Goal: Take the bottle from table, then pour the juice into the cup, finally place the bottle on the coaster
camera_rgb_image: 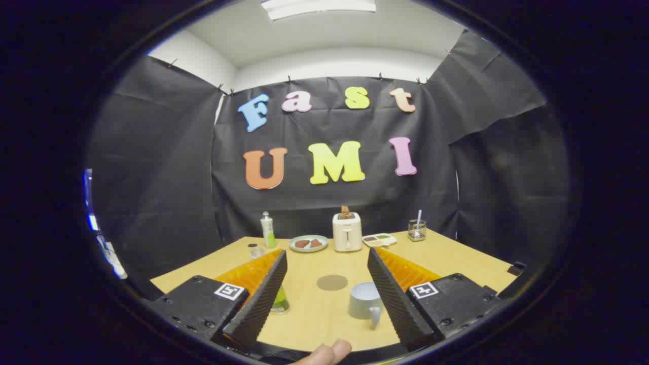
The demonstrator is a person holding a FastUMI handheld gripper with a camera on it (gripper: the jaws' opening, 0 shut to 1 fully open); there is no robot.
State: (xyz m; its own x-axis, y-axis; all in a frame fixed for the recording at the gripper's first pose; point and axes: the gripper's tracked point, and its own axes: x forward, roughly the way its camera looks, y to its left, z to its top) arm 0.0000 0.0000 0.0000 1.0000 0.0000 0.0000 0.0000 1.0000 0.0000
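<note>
Bottle: a clear bottle (pixel 280 302) with green juice stands on the table, mostly hidden behind the left finger (pixel 258 299); only its base shows, so its cap and fill level cannot be told.
Cup: a pale grey mug (pixel 366 301) stands upright between the fingers, close against the inner face of the right finger (pixel 393 296), handle turned toward the camera.
Coaster: a round brown coaster (pixel 332 282) lies flat on the table just ahead of the cup, between the fingers and apart from both.
Gripper: the gripper (pixel 327 253) has its fingers spread wide, holding nothing.
Hand: fingertips of a person's hand (pixel 327 354) show below the fingers.
Table: light wooden top (pixel 456 258).
Far edge: a white and green tube-like bottle (pixel 267 230), a plate with brown food (pixel 308 244), a cream toaster (pixel 347 231), a small divided tray (pixel 379 240), a glass holding a utensil (pixel 417 229).
</note>
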